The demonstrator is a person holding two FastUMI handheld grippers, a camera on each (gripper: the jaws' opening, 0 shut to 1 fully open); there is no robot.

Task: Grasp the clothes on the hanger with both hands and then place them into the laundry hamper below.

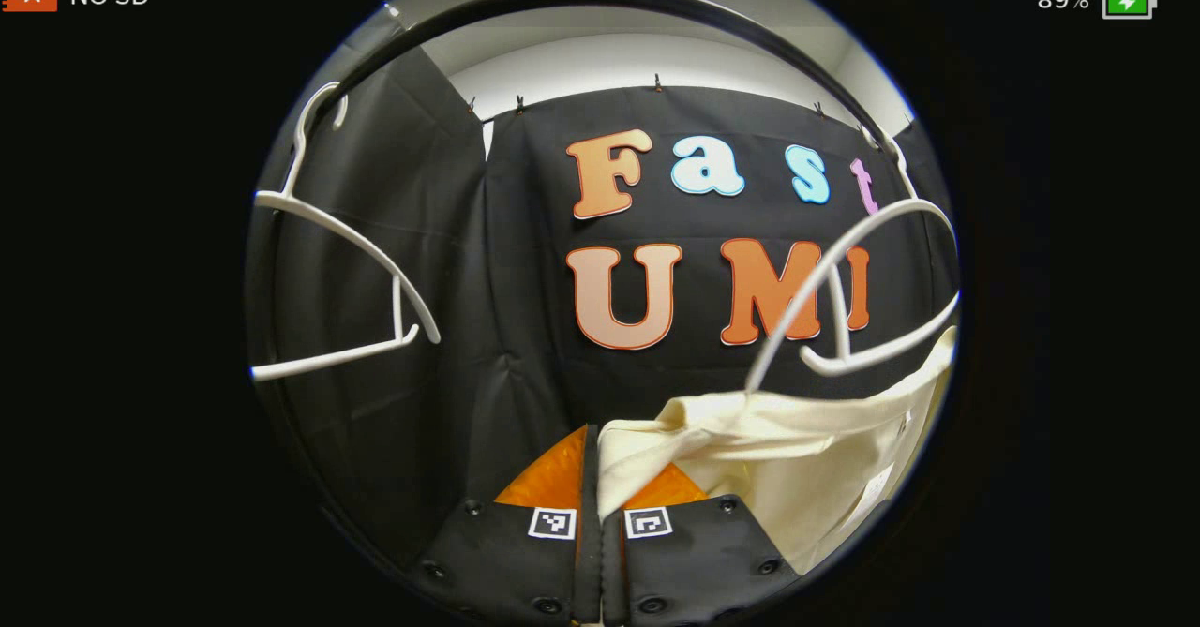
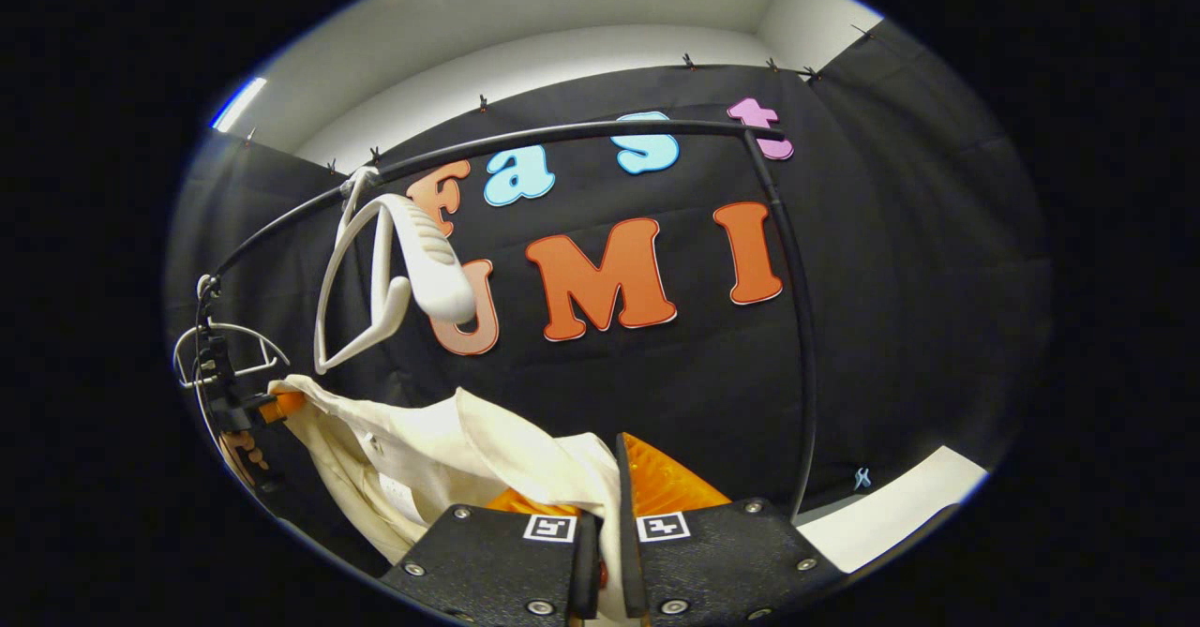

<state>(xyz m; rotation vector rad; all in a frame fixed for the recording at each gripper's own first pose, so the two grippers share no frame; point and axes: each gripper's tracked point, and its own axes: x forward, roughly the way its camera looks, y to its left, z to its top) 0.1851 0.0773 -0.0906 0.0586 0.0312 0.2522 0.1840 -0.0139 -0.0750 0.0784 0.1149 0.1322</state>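
black clothes rail [image 2: 562,135], black cloth wall [image 1: 525,327], white ceiling [image 2: 562,8]

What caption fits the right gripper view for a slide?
Right gripper, fingers shut on the cream garment, holds it below the bare white hanger on the black rail.

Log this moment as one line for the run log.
stage: garment off hanger | left tongs: shut on cream garment | right tongs: shut on it | white hanger: bare on rail | hamper: unseen
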